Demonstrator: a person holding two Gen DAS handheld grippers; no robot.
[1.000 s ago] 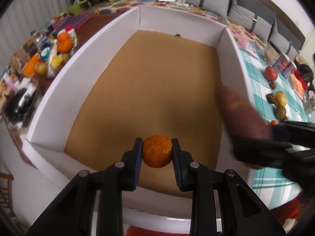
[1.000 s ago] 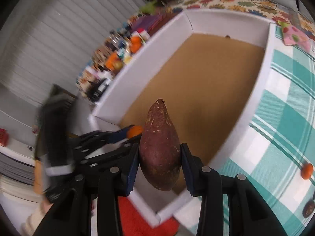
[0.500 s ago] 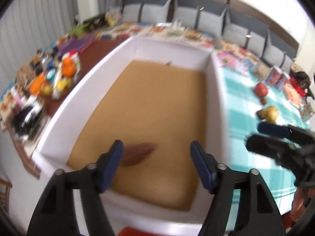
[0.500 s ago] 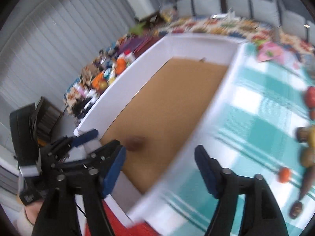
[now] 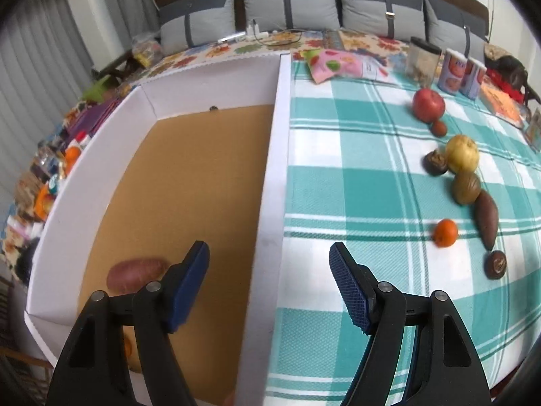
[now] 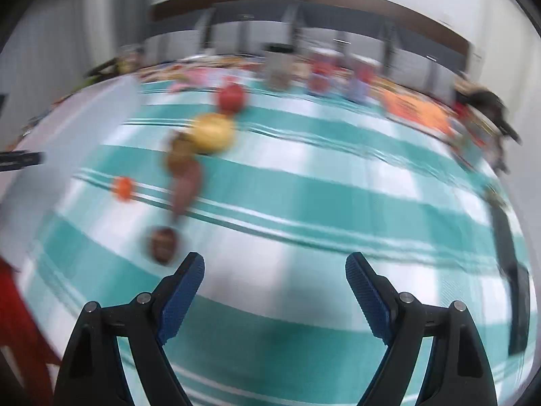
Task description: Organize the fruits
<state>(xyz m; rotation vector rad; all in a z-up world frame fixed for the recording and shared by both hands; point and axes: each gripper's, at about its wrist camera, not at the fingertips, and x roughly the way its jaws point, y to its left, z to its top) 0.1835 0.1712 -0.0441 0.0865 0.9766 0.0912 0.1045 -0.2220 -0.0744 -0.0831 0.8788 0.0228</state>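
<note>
My left gripper (image 5: pixel 268 264) is open and empty above the right wall of the white box (image 5: pixel 270 182). A sweet potato (image 5: pixel 137 272) lies on the box's brown floor at the near left; a sliver of the orange (image 5: pixel 126 346) shows behind my left finger. On the checked cloth a row of fruit lies: red apple (image 5: pixel 427 105), yellow fruit (image 5: pixel 461 154), second sweet potato (image 5: pixel 487 220), small orange (image 5: pixel 445 232). My right gripper (image 6: pixel 274 270) is open and empty over the cloth; its view is blurred, with a dark round fruit (image 6: pixel 164 245) near its left finger.
Jars and cans (image 5: pixel 461 72) and a pink packet (image 5: pixel 333 66) stand at the cloth's far edge. Grey cushions (image 5: pixel 290 3) line the back. A cluttered side table (image 5: pixel 50 182) lies left of the box.
Both grippers opened: the orange and the sweet potato dropped into the box. Both grippers then swung right toward the checked cloth and its fruit.
</note>
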